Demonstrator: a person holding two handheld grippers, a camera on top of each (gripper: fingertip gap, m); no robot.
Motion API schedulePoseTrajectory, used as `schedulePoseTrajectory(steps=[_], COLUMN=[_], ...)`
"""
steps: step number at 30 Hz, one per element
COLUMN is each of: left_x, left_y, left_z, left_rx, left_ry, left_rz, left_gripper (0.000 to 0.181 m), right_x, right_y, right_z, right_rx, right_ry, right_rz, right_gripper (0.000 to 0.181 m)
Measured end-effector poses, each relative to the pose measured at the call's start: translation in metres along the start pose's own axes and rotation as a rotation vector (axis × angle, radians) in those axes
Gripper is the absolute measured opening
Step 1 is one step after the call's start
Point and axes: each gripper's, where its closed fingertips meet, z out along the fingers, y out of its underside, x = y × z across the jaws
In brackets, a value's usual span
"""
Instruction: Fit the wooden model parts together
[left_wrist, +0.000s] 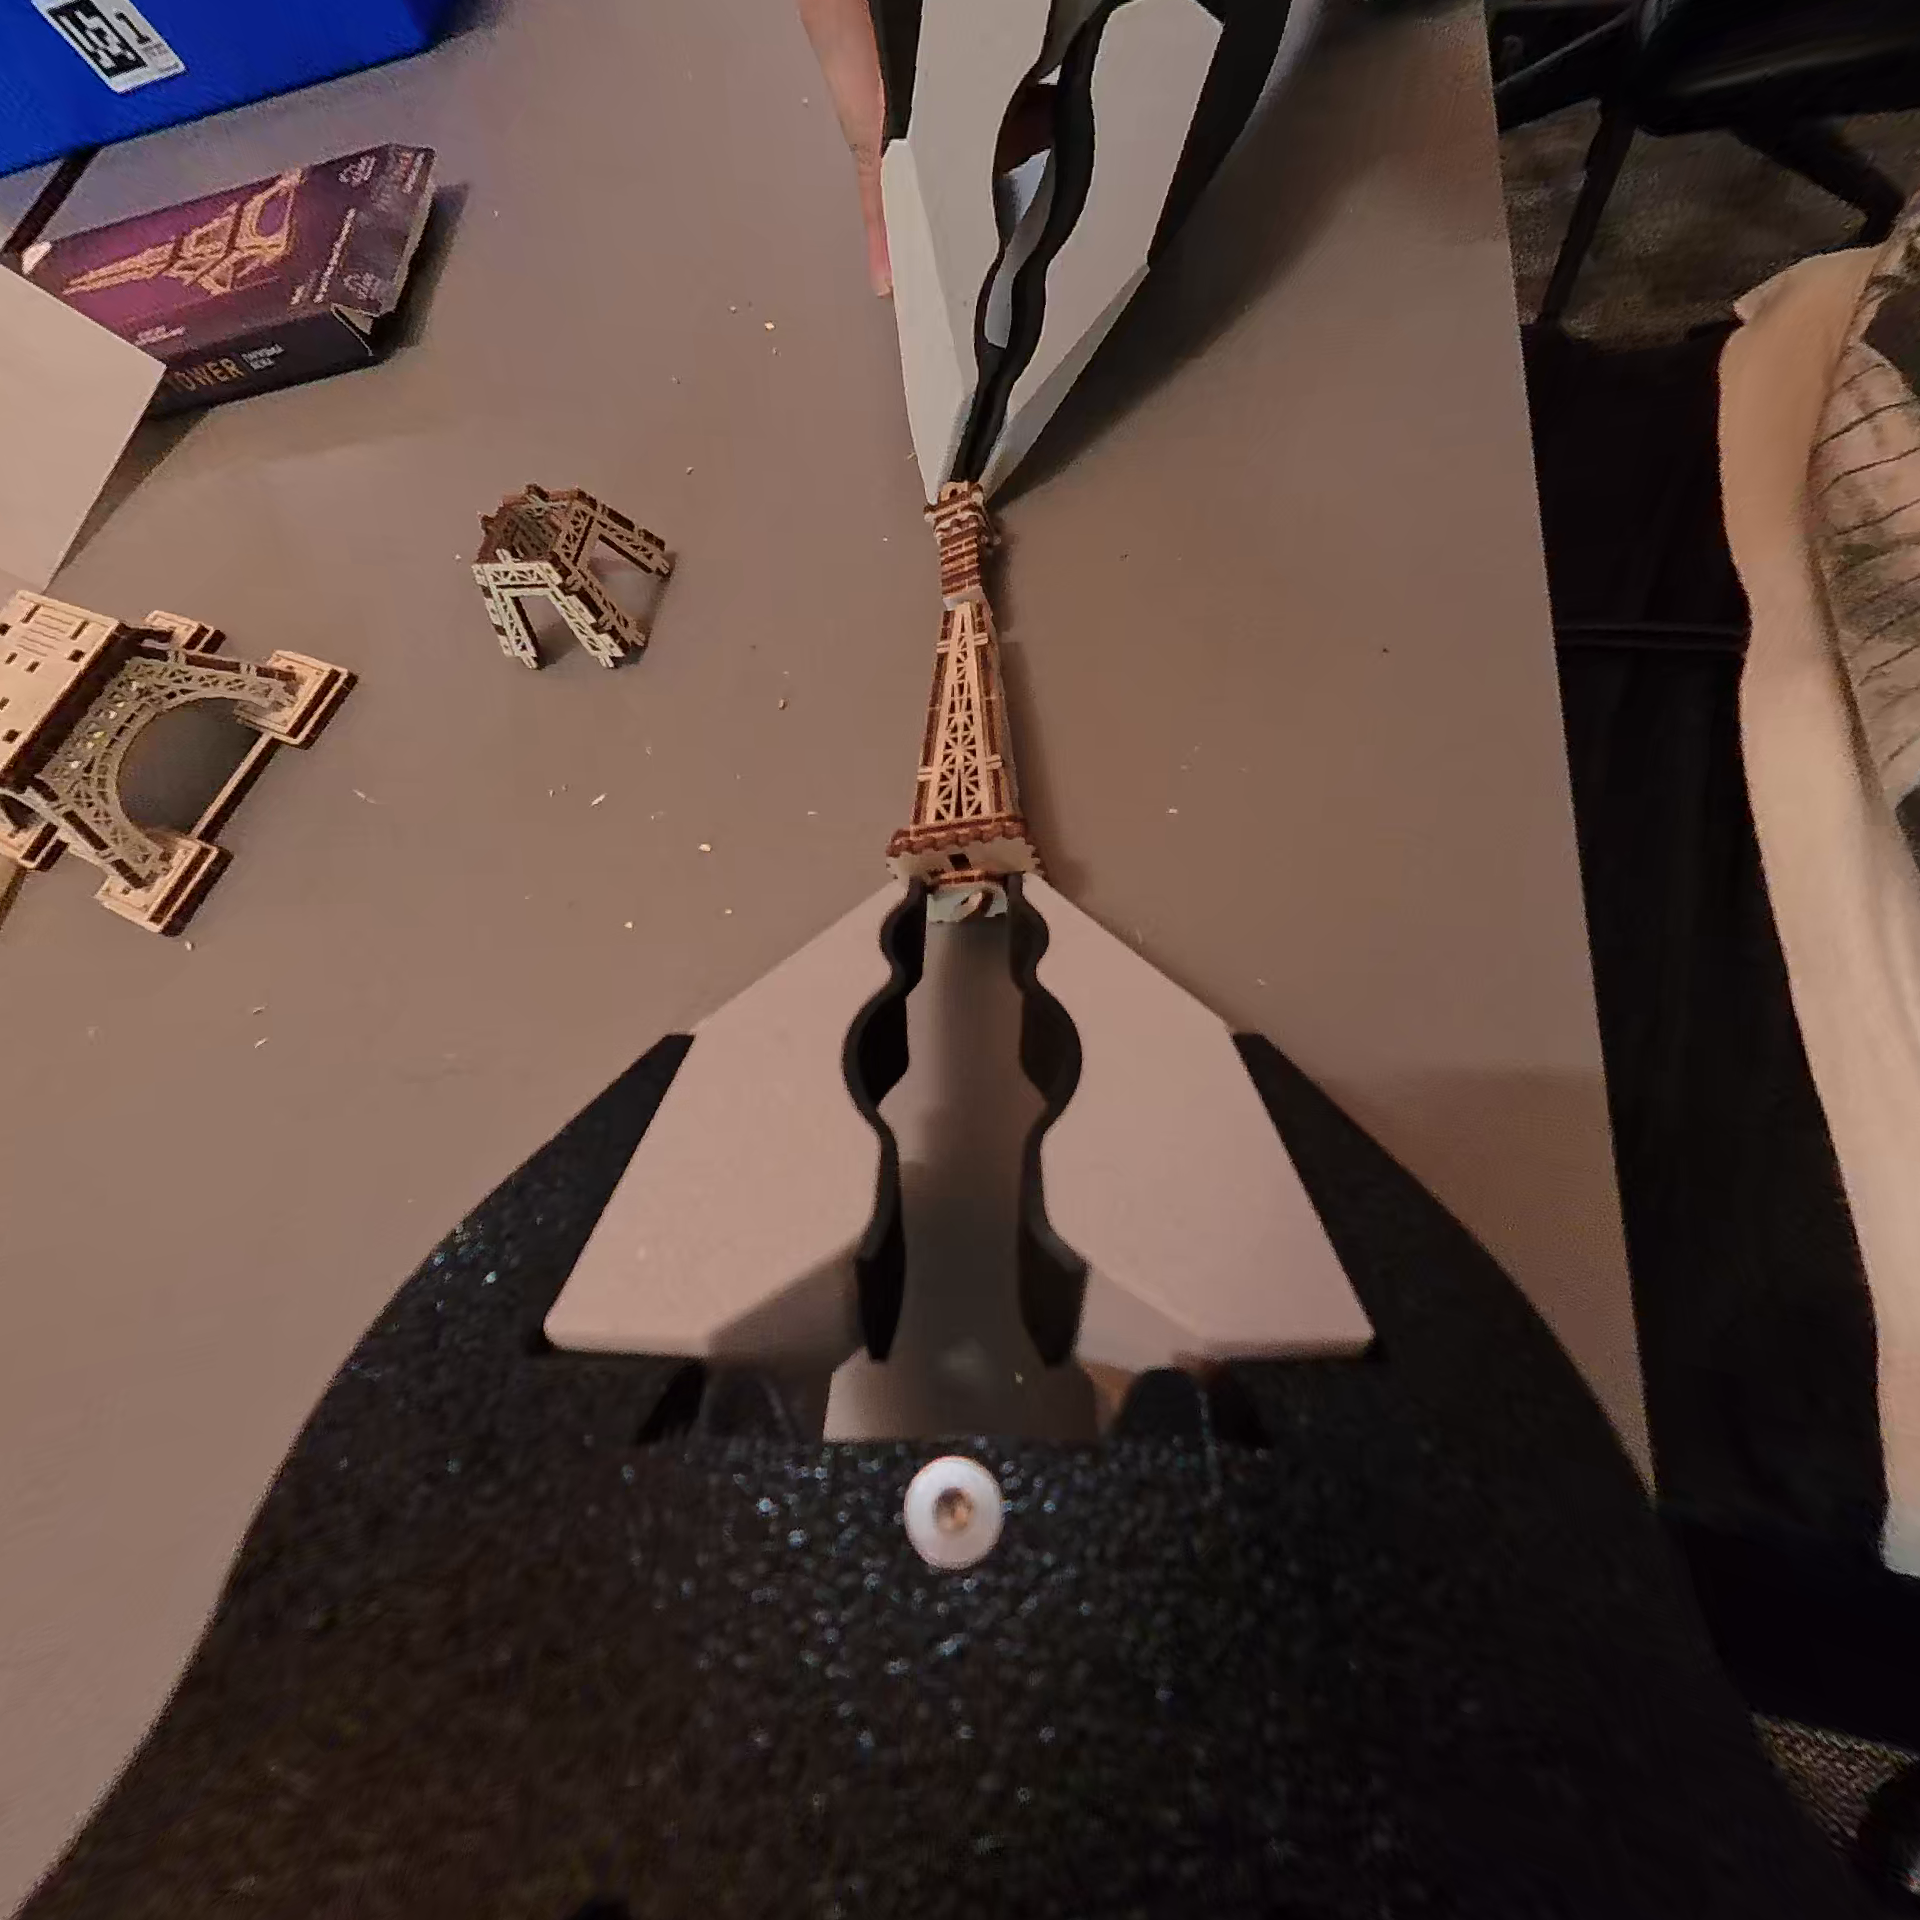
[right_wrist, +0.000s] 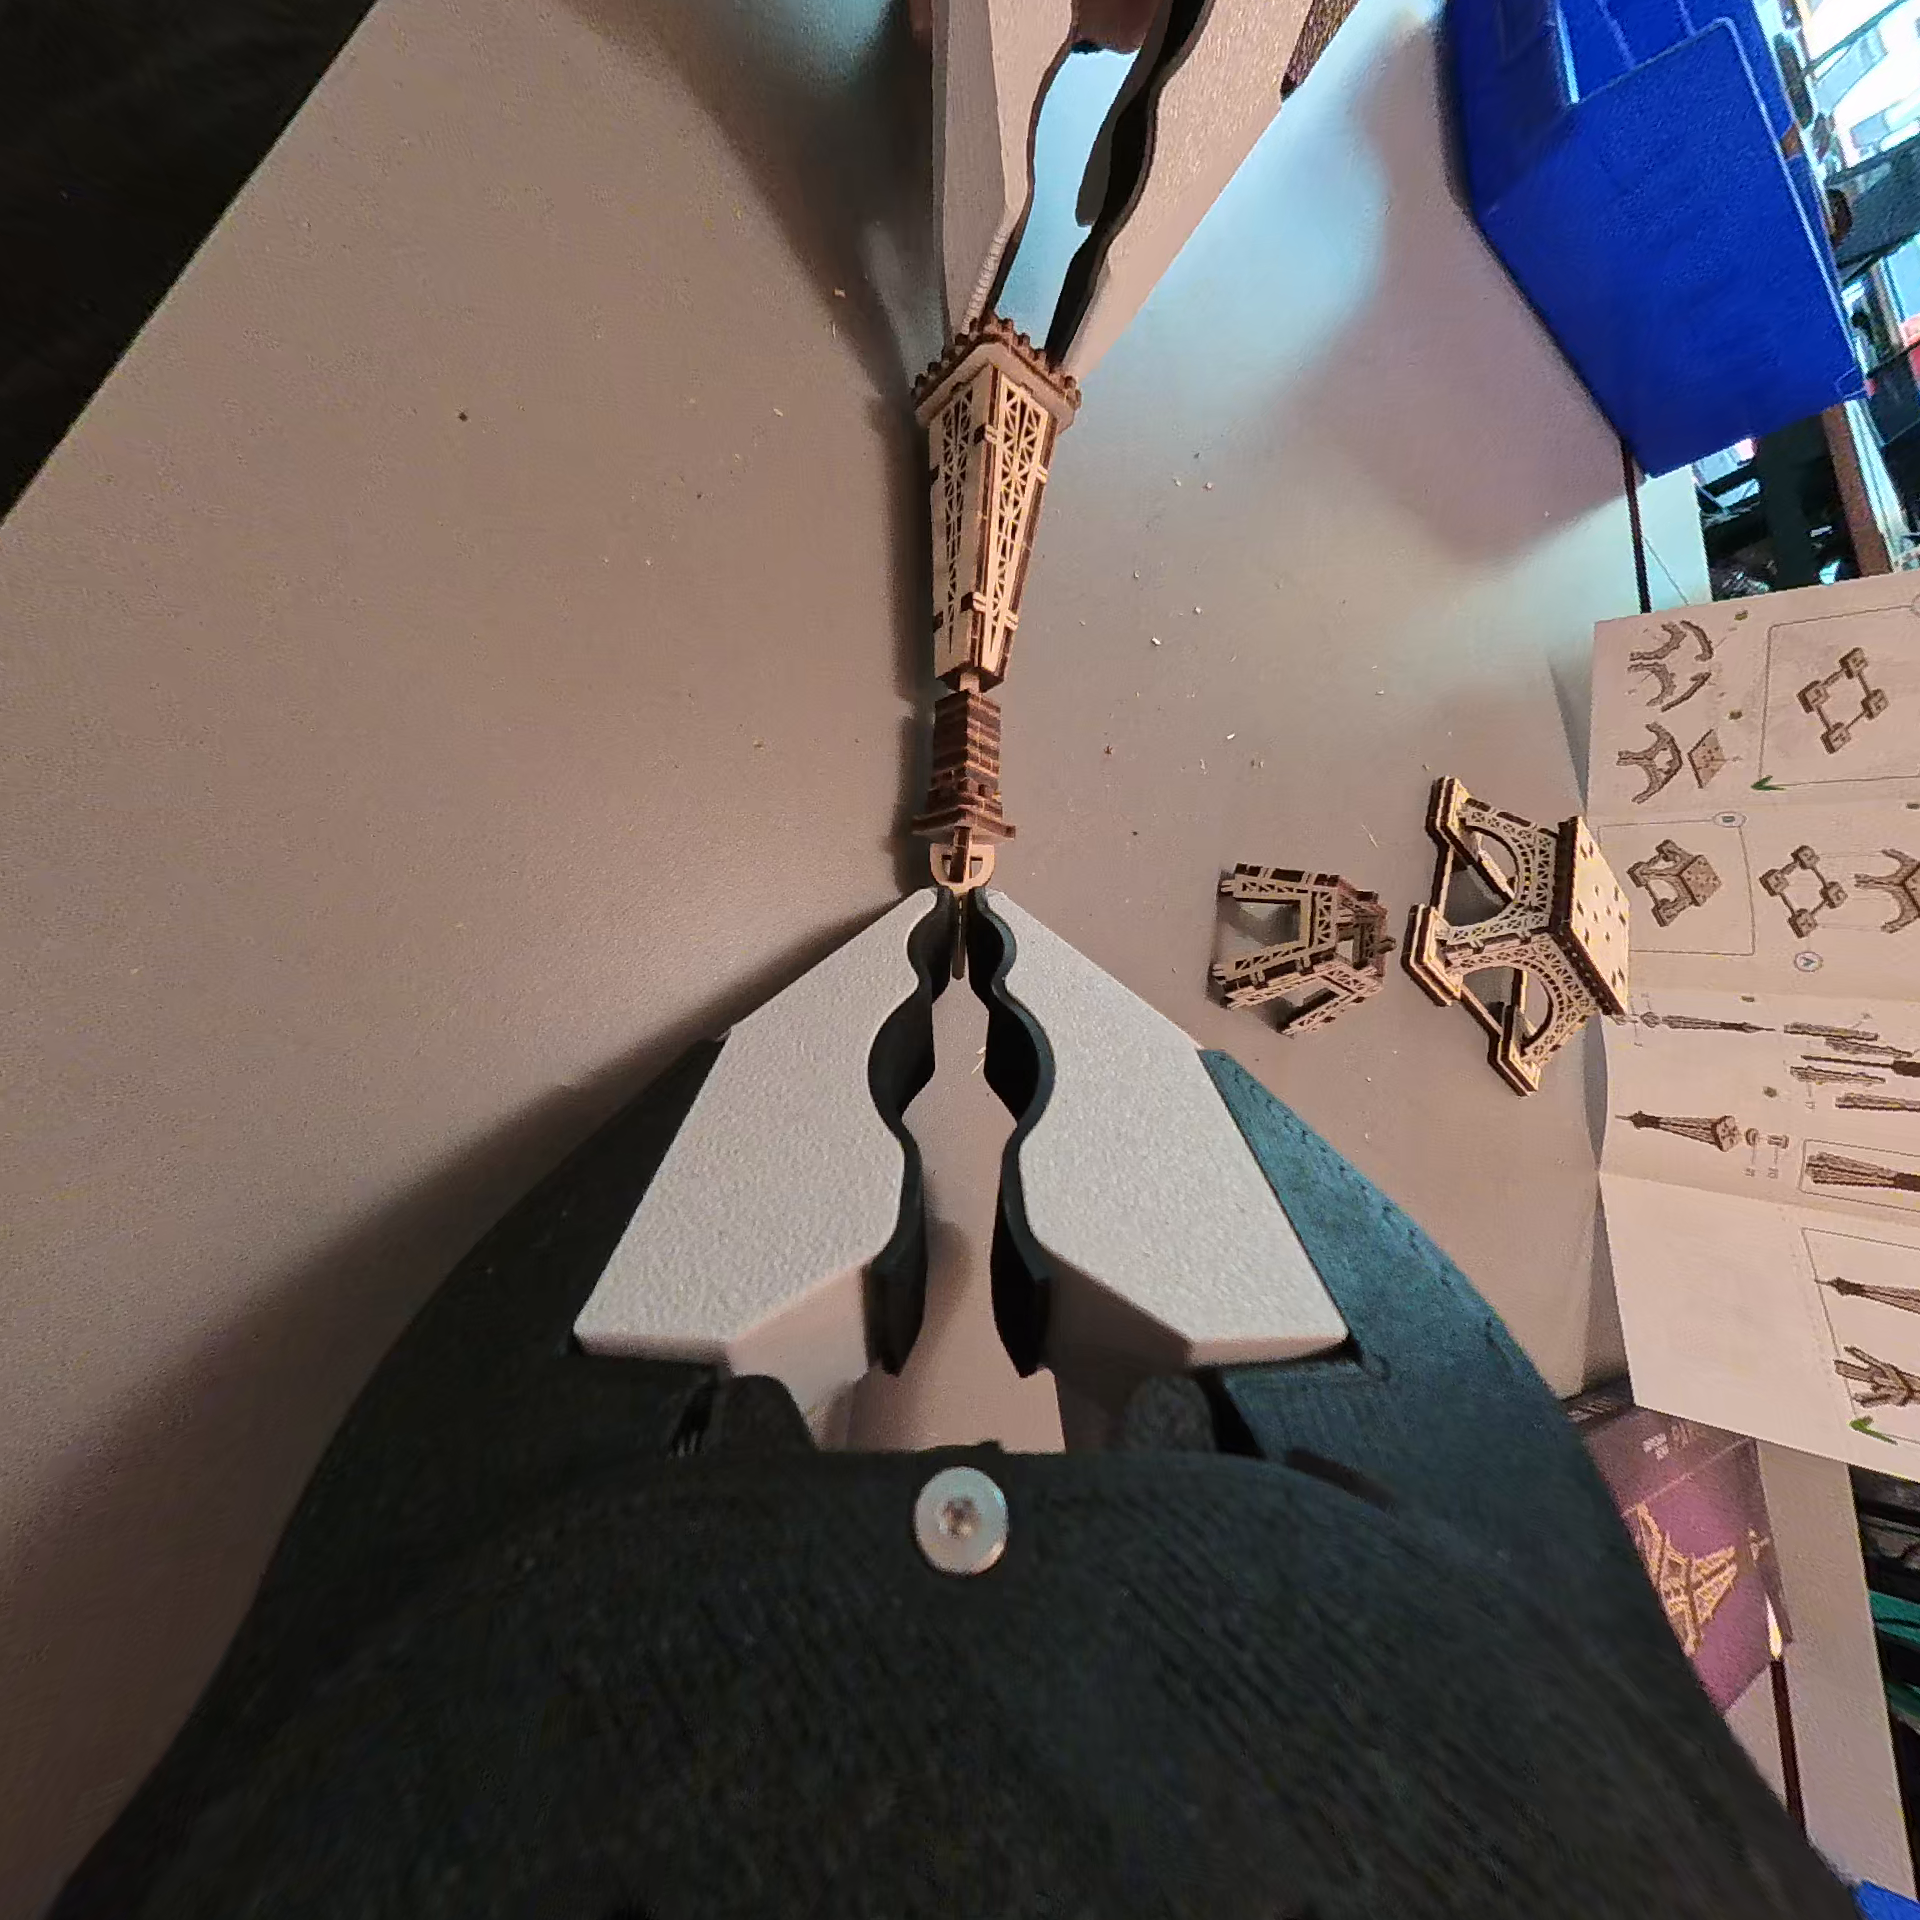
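My left gripper (left_wrist: 966, 899) is shut on the wide end of the tapered wooden lattice spire (left_wrist: 964, 727). My right gripper (right_wrist: 961, 904) is shut on the thin tab of the small dark stacked top piece (right_wrist: 961, 769). The two grippers face each other above the table. The top piece's far end meets the spire's narrow end (right_wrist: 971, 681), in line with it. The spire (right_wrist: 987, 520) and the left gripper (right_wrist: 1023, 312) also show in the right wrist view. The right gripper (left_wrist: 961, 478) and the top piece (left_wrist: 961, 540) also show in the left wrist view.
On the grey table (left_wrist: 623, 935) lie a small four-legged tower section (left_wrist: 566, 582) and the arched base section (left_wrist: 135, 769). A dark kit box (left_wrist: 239, 270), a blue bin (left_wrist: 208, 62) and an instruction sheet (right_wrist: 1766, 987) sit nearby. A person's torso (left_wrist: 1829, 727) is beyond the table edge. Left tips and right tips are each some 20 cm from the arched base section (left_wrist: 135, 769). Look for it in the right wrist view (right_wrist: 1511, 855) too.
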Motion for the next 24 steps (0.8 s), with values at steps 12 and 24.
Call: schedulePoseTrajectory(steps=[12,24], left_x=[-0.002,-0.0098], left_y=[-0.003,-0.0002], left_z=[0.004,0.0051], left_rx=[-0.006,-0.026], left_ry=[-0.018,-0.004], left_rz=[0.011,0.024], left_gripper=[0.011,0.011], right_x=[0.0033,0.004], right_y=[0.0046,0.0049], right_z=[-0.002,-0.002], right_rx=[-0.013,0.002], right_ry=[0.02,0.005], right_rz=[0.021,0.052], right_gripper=[0.0,0.0])
